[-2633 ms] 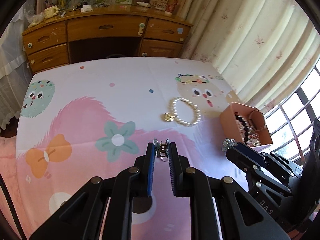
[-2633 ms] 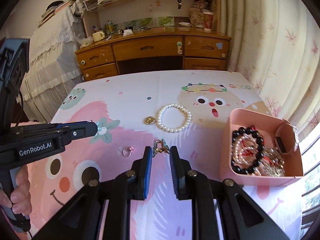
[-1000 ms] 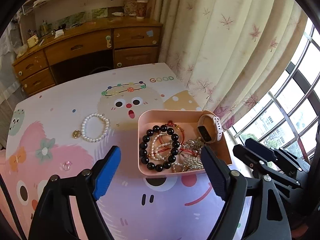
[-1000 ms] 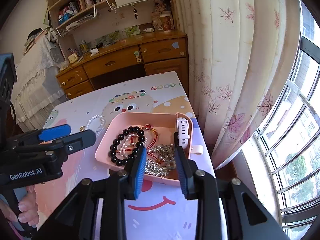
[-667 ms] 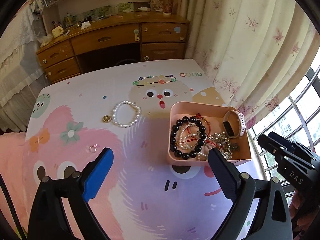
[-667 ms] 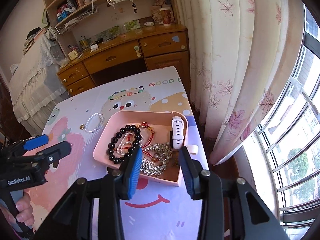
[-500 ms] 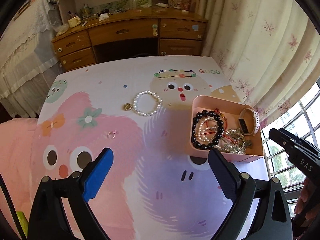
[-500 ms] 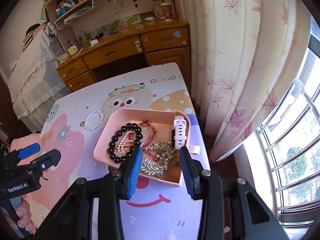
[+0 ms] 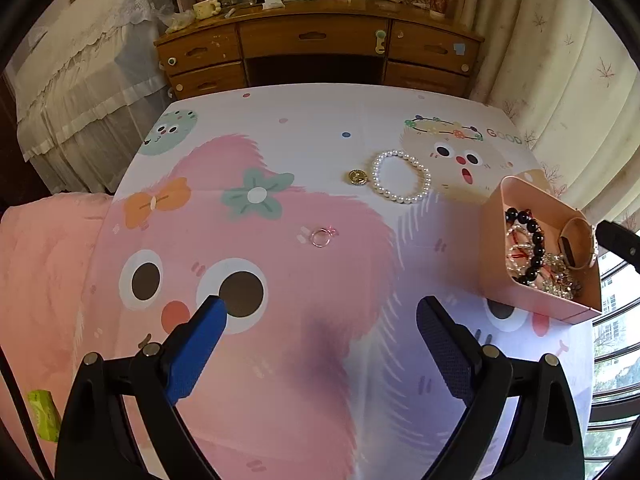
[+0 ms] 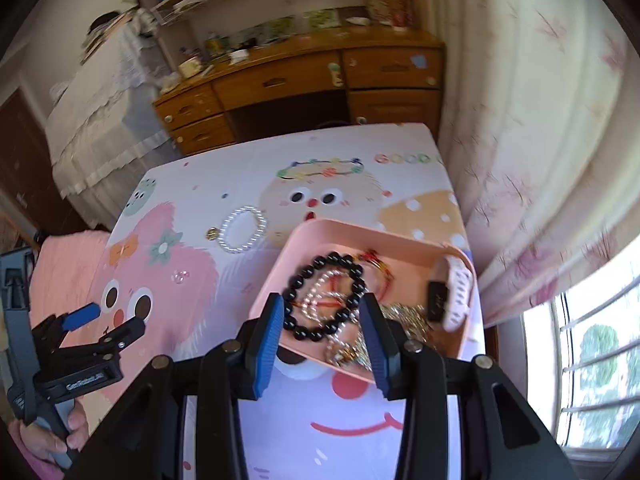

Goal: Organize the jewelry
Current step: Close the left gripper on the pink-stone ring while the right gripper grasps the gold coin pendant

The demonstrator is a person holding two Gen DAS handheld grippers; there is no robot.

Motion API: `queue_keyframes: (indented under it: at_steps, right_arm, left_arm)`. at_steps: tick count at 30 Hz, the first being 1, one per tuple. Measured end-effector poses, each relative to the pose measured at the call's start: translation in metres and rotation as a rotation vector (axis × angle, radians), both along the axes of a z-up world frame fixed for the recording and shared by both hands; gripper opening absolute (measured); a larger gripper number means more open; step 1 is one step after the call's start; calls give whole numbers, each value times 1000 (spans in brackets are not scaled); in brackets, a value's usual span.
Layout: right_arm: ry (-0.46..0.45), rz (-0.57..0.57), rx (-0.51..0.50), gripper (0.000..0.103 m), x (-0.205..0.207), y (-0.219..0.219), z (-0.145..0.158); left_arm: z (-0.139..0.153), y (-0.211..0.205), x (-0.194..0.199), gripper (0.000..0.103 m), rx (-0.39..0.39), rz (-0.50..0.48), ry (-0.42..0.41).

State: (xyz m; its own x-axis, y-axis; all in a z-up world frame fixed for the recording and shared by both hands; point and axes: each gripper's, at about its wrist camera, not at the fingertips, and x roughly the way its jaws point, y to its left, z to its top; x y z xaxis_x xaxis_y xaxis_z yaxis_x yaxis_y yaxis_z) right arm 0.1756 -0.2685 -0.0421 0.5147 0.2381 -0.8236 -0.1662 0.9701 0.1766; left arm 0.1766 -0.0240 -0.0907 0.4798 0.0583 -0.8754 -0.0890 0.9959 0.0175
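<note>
Hovering with jaws spread wide and nothing between them, the left gripper [image 9: 322,312] has just been opening over the cartoon-printed cloth [image 9: 280,360]. Ahead of its fingertips lies a small ring [image 9: 321,237]; farther ahead and to the right sit a gold coin charm [image 9: 357,177] and a pearl bracelet [image 9: 401,177]. The right gripper [image 10: 323,310], partly open and empty, hangs above the pink tray [image 10: 348,232], over a black bead bracelet [image 10: 325,297].
</note>
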Motion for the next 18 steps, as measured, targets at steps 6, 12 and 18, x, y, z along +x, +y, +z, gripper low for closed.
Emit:
queue_keyframes:
  at_steps: [6, 12, 18]
  right_arm:
    - [-61, 219, -82, 40, 22, 48, 7]
    - [-121, 488, -199, 40, 48, 104, 7]
    - [-103, 639, -215, 40, 85, 140, -12]
  left_arm:
    - [-22, 10, 24, 95, -36, -63, -15]
    - [-36, 15, 48, 95, -40, -158, -41]
    - [-45, 22, 59, 93, -72, -221, -71]
